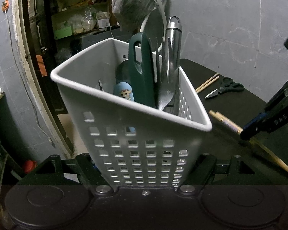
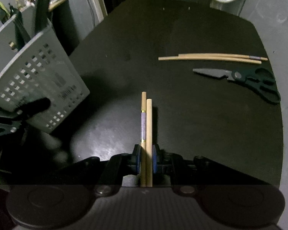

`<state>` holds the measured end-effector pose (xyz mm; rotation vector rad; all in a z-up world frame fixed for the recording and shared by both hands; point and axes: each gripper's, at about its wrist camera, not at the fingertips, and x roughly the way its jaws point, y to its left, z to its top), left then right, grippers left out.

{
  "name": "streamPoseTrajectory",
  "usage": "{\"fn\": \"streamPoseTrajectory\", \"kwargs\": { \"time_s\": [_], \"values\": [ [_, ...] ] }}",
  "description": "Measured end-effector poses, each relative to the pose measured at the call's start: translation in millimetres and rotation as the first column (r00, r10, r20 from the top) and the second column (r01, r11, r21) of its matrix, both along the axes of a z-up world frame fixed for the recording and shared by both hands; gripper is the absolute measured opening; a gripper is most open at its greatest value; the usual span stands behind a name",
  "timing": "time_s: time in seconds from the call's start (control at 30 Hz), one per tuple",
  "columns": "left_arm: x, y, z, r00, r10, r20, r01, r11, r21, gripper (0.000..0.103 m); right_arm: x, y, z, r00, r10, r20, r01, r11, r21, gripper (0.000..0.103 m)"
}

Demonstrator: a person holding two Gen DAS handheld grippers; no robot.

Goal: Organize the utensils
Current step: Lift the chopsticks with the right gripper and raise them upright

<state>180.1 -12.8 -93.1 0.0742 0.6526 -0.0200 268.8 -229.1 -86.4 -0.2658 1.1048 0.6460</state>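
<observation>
Right gripper (image 2: 146,158) jaws grip two chopsticks (image 2: 146,126); left gripper (image 1: 146,164) clamps the caddy (image 1: 136,115). Next: lift, drop them in.

The basket (image 1: 136,115) is pale grey plastic, smooth and slightly glossy, its walls punched with square holes. In it stand a polished metal handle (image 1: 172,44), a shiny metal fork (image 1: 164,88), a matt dark green plastic handle (image 1: 142,71) and a glossy light blue plastic piece (image 1: 124,94). The worktop (image 2: 182,28) is black and matt, with a dull sheen near its near edge. The held chopsticks (image 2: 146,130) look like bare pale wood, one with a lilac band. The scissors (image 2: 245,80) near the right edge have matt grey blades and dark plastic handles.
</observation>
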Motion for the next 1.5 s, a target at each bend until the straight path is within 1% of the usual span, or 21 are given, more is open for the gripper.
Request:
{"fn": "streamPoseTrajectory", "kwargs": {
  "time_s": [0.13,0.33,0.53,0.7,0.83,1.07,1.3,1.5],
  "values": [
    [0,-1,0,1.0,0.0,0.001,0.0,1.0,0.001,0.079,1,-7,15,0.998,-0.033,0.052,0.029,0.996,0.085,0.013],
    [1,-1,0,1.0,0.0,0.003,0.0,1.0,0.002,0.079,-8,-19,37,0.986,-0.097,0.139,0.067,0.976,0.205,0.014],
    [3,-2,1,1.0,0.0,0.004,0.0,1.0,0.001,0.079,-13,-28,49,0.967,-0.158,0.202,0.097,0.954,0.283,0.014],
    [5,-1,1,1.0,-0.003,0.003,0.003,1.0,0.002,0.08,-17,-30,55,0.953,-0.189,0.238,0.106,0.94,0.325,0.014],
    [5,-1,1,1.0,-0.003,0.003,0.003,1.0,0.002,0.08,-21,-31,66,0.939,-0.209,0.272,0.103,0.928,0.359,0.014],
    [4,0,0,1.0,-0.007,0.004,0.007,1.0,0.004,0.08,-19,-28,97,0.908,-0.228,0.351,0.068,0.908,0.413,0.014],
    [5,0,0,1.0,-0.005,0.004,0.005,1.0,0.002,0.08,-22,-17,140,0.865,-0.214,0.453,-0.017,0.891,0.453,0.014],
    [6,0,0,1.0,-0.002,0.007,0.002,1.0,0.0,0.08,-25,-8,173,0.841,-0.193,0.506,-0.097,0.865,0.492,0.014]
  ]
}}
